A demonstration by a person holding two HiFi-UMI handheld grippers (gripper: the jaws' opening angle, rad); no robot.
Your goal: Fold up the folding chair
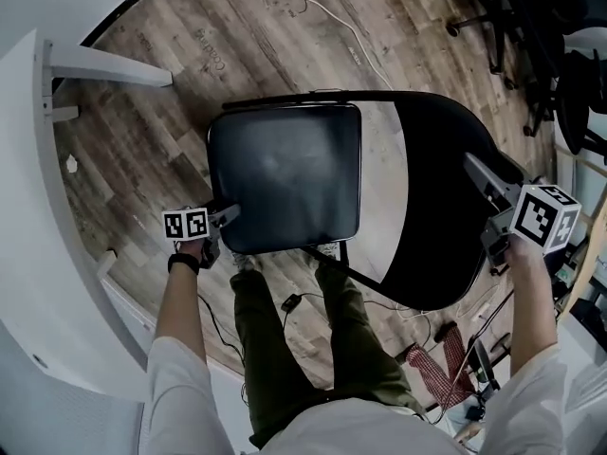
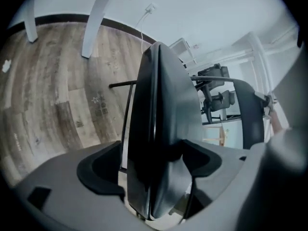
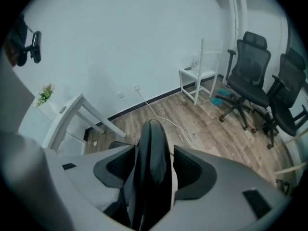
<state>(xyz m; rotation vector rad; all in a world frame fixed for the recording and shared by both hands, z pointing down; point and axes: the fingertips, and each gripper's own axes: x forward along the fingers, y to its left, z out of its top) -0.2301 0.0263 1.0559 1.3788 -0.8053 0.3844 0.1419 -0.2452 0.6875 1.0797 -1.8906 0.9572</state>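
Observation:
The folding chair stands open on the wood floor, with its black seat (image 1: 285, 173) to the left and its black backrest (image 1: 441, 197) to the right. My left gripper (image 1: 228, 214) is at the seat's near left corner. In the left gripper view the seat's edge (image 2: 161, 119) runs between the jaws of the left gripper (image 2: 154, 162), which are open, with a strip of floor showing beside one pad. My right gripper (image 1: 482, 197) is at the backrest's right edge. There the right gripper (image 3: 155, 170) has both pads against the backrest's rim (image 3: 153, 148).
A white table (image 1: 28, 207) with a slanted leg (image 1: 104, 64) curves along the left. A white cable (image 1: 322, 12) lies on the floor beyond the chair. Black office chairs (image 3: 250, 66) stand at the far right. The person's legs (image 1: 285, 349) are just behind the seat, and a red checked cloth (image 1: 441, 363) lies nearby.

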